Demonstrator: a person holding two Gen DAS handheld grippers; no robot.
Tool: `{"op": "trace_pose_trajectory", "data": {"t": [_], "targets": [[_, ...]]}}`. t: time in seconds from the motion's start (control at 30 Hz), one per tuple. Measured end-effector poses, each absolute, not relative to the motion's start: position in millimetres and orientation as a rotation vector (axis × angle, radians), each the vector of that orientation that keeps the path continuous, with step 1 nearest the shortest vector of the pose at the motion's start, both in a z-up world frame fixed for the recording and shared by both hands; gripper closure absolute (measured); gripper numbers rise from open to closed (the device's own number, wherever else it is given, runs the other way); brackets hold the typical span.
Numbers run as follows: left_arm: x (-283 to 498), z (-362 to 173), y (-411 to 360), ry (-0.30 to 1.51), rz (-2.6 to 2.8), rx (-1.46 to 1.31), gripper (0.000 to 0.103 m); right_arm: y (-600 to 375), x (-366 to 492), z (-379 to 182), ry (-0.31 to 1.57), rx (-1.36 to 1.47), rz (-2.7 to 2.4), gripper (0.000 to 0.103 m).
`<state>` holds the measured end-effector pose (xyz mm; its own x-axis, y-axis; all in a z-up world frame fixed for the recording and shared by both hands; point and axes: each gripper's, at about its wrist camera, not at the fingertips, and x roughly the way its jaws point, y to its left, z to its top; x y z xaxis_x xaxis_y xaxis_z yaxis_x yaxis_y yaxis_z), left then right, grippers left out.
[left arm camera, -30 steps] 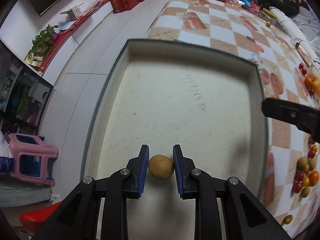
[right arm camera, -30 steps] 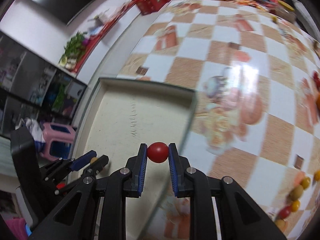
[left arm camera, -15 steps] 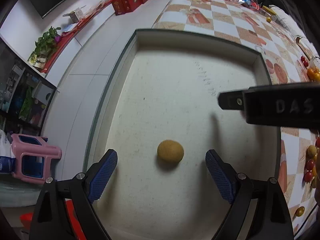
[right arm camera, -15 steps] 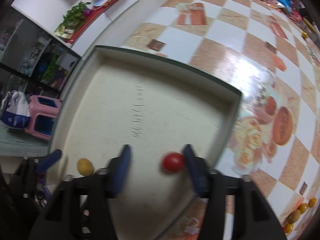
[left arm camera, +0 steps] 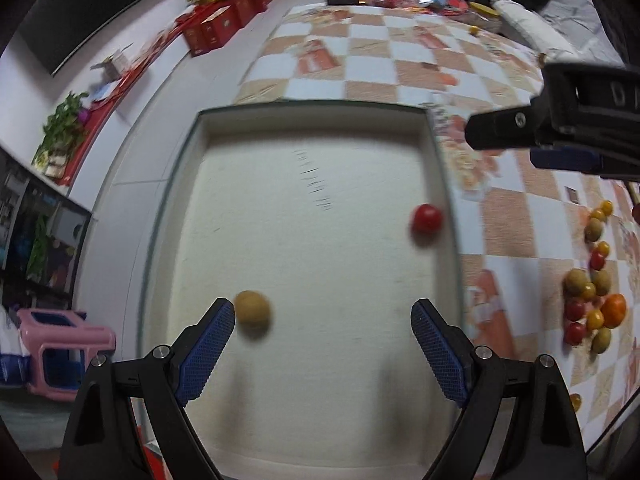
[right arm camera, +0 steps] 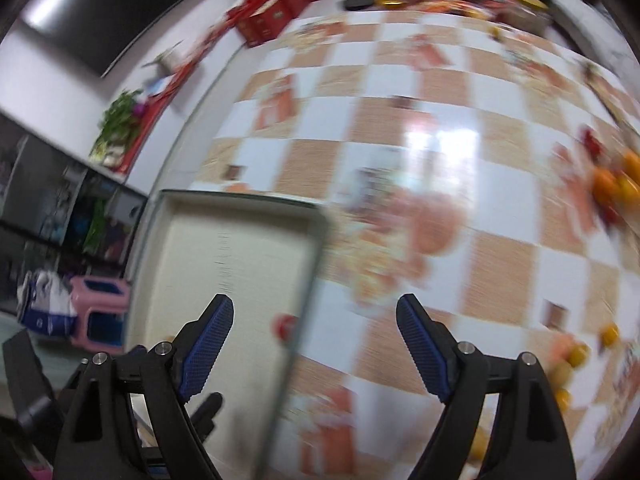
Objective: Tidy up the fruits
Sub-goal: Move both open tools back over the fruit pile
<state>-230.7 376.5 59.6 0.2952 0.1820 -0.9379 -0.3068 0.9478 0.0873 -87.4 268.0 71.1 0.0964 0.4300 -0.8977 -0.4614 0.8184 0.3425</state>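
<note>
At the bottom of the left wrist view, your left gripper [left arm camera: 322, 350] has its jaws spread wide with nothing between the pads. The brown fruit [left arm camera: 252, 312] lies loose on the floor of the cream tray [left arm camera: 200, 184], just beside the left blue pad [left arm camera: 206, 350] at lower left; whether it touches the pad is blurred. The red tomato [left arm camera: 427, 218] sits near the tray's right wall, right of centre in that frame. You are pointing this gripper steeply down into the tray.

At the bottom of the right wrist view, your right gripper [right arm camera: 314, 354] is opening, its jaws already wide and empty. It hangs over the tray's right rim, tilted steeply down, with the tomato a red smear just inside that rim between the pads. In the left view the same gripper juts in from the upper right edge. A heap of small fruits [left arm camera: 592, 304] rests on the checked tablecloth [left arm camera: 508, 216] at right, well apart from the tray.
</note>
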Motion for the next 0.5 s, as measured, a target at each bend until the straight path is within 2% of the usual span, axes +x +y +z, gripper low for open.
{"op": "trace_pose_trajectory", "data": {"t": [0.5], "targets": [[-170.4,58.4,253.2,1.248,0.012,-0.062,0.012,59.3,-88.6,52.9,1.363,0.073,0.227,0.017]]}}
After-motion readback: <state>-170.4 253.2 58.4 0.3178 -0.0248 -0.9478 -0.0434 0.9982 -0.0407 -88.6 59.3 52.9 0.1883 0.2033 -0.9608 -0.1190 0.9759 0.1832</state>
